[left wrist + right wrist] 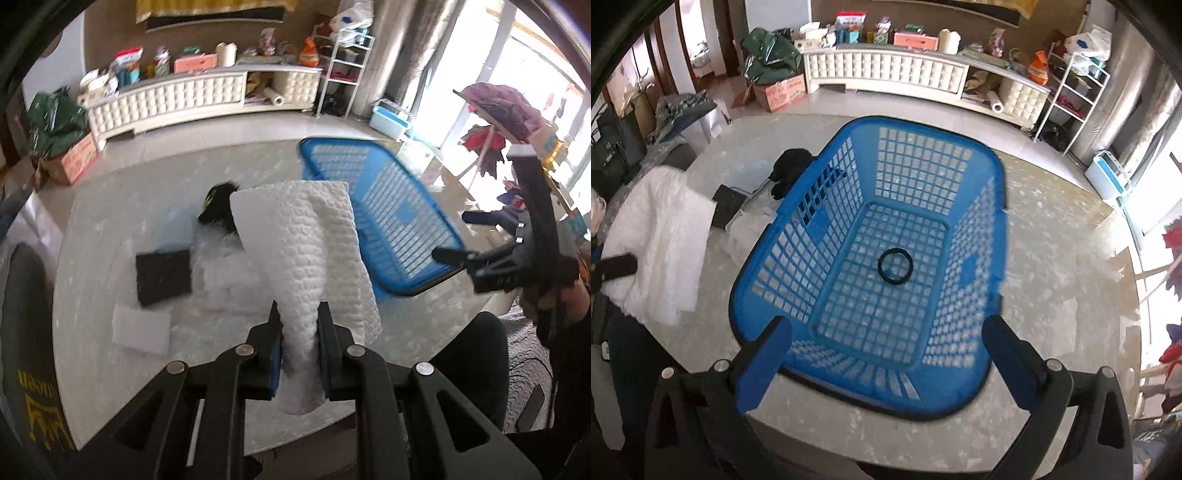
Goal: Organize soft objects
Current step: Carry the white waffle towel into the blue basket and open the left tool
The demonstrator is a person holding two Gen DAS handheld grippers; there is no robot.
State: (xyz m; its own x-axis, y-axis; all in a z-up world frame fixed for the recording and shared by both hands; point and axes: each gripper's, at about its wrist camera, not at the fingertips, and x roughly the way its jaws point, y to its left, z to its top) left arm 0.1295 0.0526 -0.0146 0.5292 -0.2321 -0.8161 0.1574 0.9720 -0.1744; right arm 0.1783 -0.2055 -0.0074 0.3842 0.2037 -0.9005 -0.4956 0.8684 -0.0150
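My left gripper (298,314) is shut on a white textured cloth (295,240) and holds it lifted above the round table (96,280). The cloth also shows at the left of the right wrist view (653,240). A blue plastic basket (938,140) stands on the table, holding only a black ring (895,266). It shows at the right in the left wrist view (402,206). My right gripper (886,332) is open and empty above the basket's near rim. It also appears in the left wrist view (458,236). A black soft item (218,206), a dark folded cloth (164,277) and a white pad (142,328) lie on the table.
A fluffy white item (225,273) lies under the lifted cloth. A cream cabinet (886,70) with clutter, a white wire rack (1071,96) and a cardboard box (781,92) stand across the floor. A pale blue bin (1108,177) sits by the window.
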